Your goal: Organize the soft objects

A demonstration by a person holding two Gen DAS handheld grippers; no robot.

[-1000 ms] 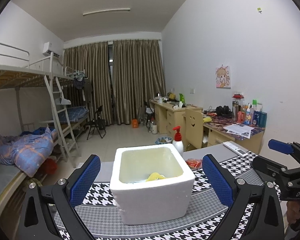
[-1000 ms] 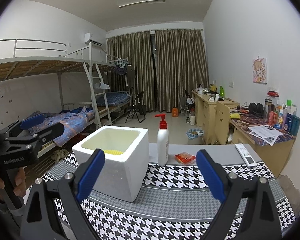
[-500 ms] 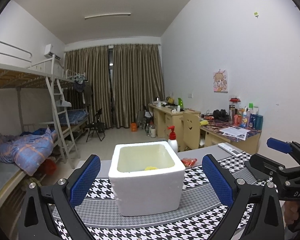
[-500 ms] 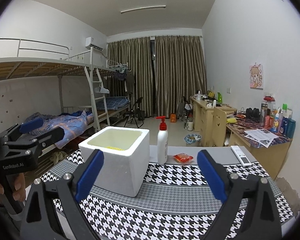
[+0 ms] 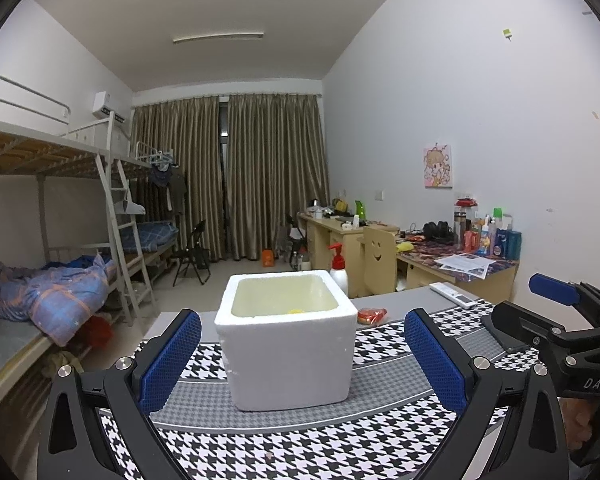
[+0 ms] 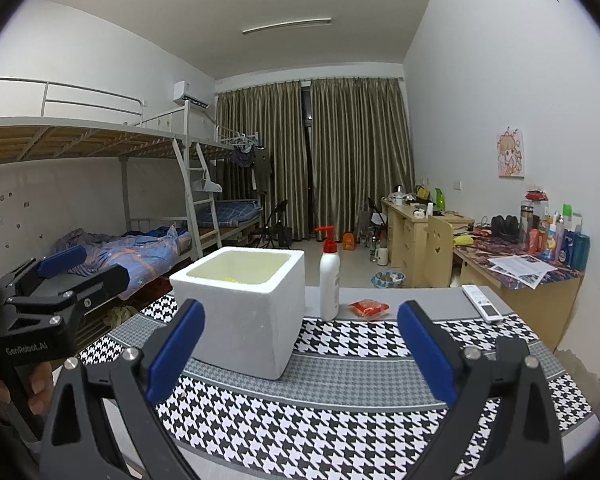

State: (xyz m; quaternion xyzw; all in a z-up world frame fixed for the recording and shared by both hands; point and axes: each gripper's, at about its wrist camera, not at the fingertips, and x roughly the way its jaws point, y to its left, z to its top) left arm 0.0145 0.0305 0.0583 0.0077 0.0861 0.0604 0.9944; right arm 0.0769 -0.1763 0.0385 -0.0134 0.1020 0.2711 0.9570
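Both your grippers are spread wide over the table, nothing in them.

The foam box [image 5: 286, 340] sits at 12 o'clock from your left gripper [image 5: 302, 356] and about 11 from your right gripper [image 6: 300, 354]. You only get a sliver of something yellow [image 5: 295, 311] inside; the box wall hides the rest. At 1 o'clock there's a small red packet [image 6: 368, 307] beside the pump bottle [image 6: 329, 280], too small to read.

Dim, even light from ceiling tube lamp [image 5: 218, 36]; sharp focus; fisheye bending, dark corners.
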